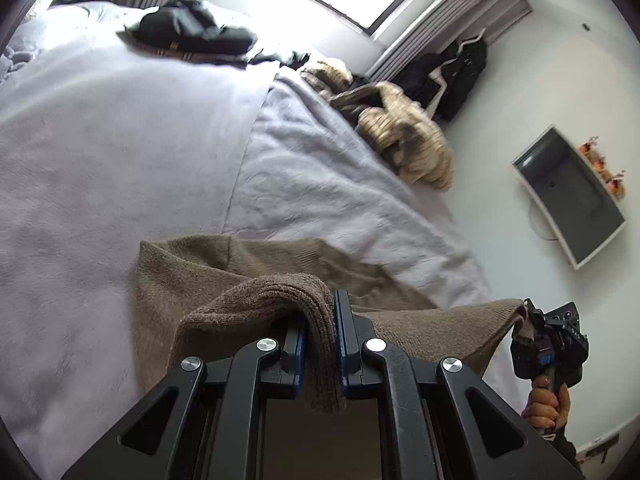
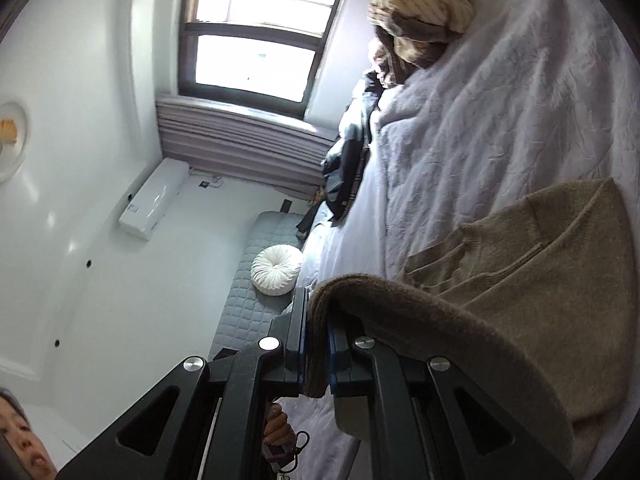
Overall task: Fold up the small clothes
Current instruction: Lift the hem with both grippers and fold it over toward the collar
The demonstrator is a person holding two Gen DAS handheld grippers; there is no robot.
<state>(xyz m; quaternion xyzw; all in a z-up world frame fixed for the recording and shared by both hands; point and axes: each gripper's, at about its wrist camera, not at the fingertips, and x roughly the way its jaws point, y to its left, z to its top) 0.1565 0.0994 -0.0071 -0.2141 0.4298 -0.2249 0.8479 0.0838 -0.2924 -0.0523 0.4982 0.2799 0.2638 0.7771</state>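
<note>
Both black 2-finger grippers, left point(image 1: 320, 344) and right point(image 2: 316, 344), were clamped on a brown knitted sweater's point(image 1: 192, 276) ribbed edge, stretched above the pale lilac bedspread point(image 1: 100, 140).

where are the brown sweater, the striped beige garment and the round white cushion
brown sweater point(image 1: 192, 276), left wrist view, flat body on the bed
striped beige garment point(image 1: 420, 148), left wrist view, middle of the crumpled heap
round white cushion point(image 2: 277, 269), right wrist view, its pleated face
</note>
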